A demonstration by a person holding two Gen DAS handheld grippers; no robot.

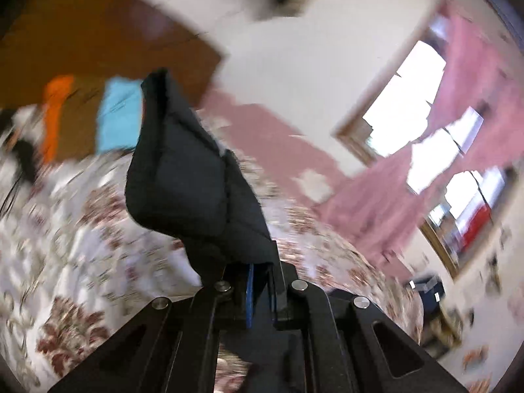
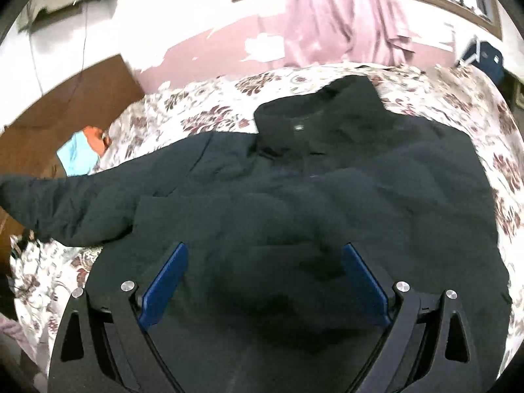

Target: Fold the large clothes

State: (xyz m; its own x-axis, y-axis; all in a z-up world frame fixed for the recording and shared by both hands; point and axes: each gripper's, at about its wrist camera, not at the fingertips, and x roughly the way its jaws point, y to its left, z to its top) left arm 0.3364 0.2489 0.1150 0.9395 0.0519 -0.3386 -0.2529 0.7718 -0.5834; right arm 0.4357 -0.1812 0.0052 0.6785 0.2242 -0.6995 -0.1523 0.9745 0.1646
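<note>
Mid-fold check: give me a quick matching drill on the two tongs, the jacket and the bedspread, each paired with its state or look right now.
Things:
1. left tongs
2. right tongs
3. jacket
4. bedspread

States:
A. white with dark red flowers
B. shut on a fold of dark fabric
C. open, nothing between the pads, above dark fabric
D. dark, spread out, collar at the far end

Pairs: 1-B, 2-C, 3-D, 4-A
</note>
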